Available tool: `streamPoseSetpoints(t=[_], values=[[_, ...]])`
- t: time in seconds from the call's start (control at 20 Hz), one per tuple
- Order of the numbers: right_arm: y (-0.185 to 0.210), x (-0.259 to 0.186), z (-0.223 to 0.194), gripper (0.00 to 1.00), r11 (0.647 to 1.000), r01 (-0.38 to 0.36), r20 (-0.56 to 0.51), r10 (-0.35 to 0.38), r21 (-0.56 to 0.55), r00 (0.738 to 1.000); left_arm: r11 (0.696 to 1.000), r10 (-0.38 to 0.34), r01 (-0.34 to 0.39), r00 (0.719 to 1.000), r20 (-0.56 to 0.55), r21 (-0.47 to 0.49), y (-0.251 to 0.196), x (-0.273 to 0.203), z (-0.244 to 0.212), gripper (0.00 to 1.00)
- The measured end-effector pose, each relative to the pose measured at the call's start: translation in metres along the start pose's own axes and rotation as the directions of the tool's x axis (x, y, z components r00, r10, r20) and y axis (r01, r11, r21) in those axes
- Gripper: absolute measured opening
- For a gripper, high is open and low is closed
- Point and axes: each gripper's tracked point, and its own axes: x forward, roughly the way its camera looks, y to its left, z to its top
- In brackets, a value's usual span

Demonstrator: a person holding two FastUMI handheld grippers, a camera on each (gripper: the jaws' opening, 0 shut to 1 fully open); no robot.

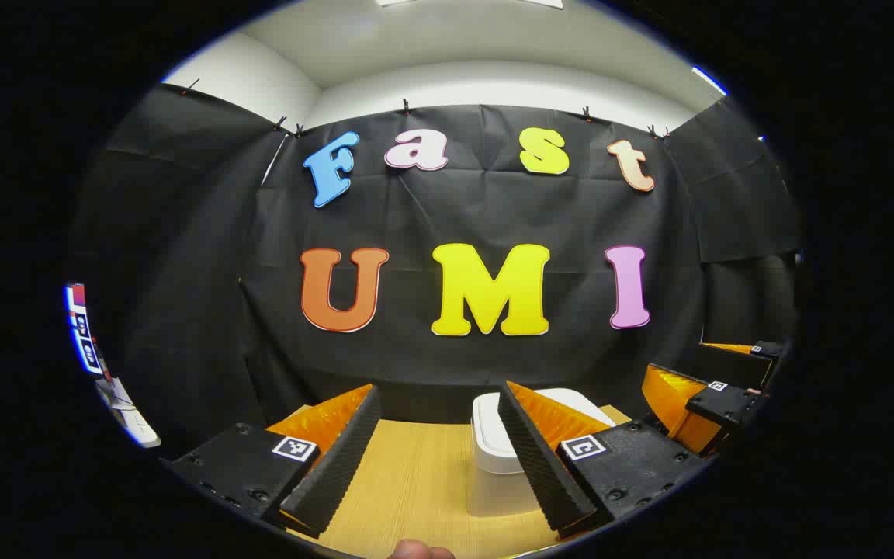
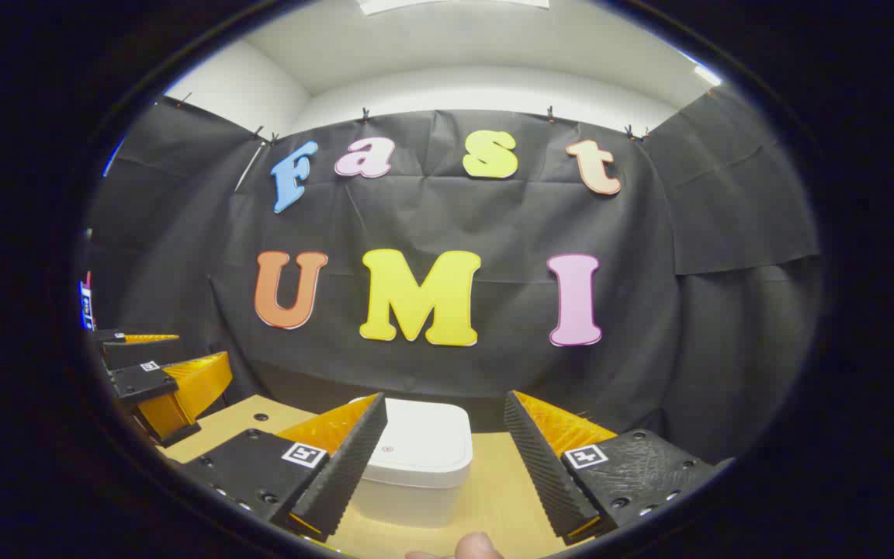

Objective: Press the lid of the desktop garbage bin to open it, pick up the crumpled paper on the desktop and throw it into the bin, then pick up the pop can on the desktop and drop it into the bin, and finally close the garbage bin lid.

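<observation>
While lid lies closed, bin (image 2: 416, 458) contents unseeable | both jaws apparently apart

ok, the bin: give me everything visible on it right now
The bin is a white, rounded-square box, plastic by its look, standing upright on the wooden desktop near the black cloth wall. Its flat lid is shut, with a small round mark near the front. Neither gripper touches it. In the left gripper view it shows partly behind a finger.

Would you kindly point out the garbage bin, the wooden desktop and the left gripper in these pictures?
garbage bin (image 2: 418, 439): right gripper view, on its shut white lid.
wooden desktop (image 1: 416, 485): left gripper view, bare wood between the fingers.
left gripper (image 1: 443, 454): left gripper view, midway between its open fingertips.
</observation>
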Motion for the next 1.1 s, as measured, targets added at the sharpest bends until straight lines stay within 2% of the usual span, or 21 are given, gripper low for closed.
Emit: streamPoseSetpoints(t=[0.3, 0.85, 1.05, 1.1], values=[[-0.002, 0.004, 0.001, 0.95, 1.0, 0.011, 0.004, -0.011, 0.012, 1.0, 1.0, -0.017, 0.017, 1.0, -0.012, -0.003, -0.003, 0.006, -0.001, 0.98], [0.002, 0.016, -0.007, 0.95, 1.0, 0.003, -0.031, -0.003, 0.003, 1.0, 1.0, 0.002, -0.002, 1.0, -0.015, -0.002, 0.002, 0.01, -0.004, 0.98], [0.011, 0.026, -0.012, 0.95, 1.0, -0.025, -0.056, 0.024, -0.009, 0.998, 1.0, 0.008, -0.008, 1.0, -0.025, -0.003, 0.004, 0.009, -0.007, 0.98], [0.015, 0.029, -0.016, 0.93, 0.999, -0.039, -0.078, 0.039, -0.009, 0.996, 1.0, 0.01, -0.011, 1.0, -0.027, -0.003, 0.005, 0.009, -0.008, 0.98]])
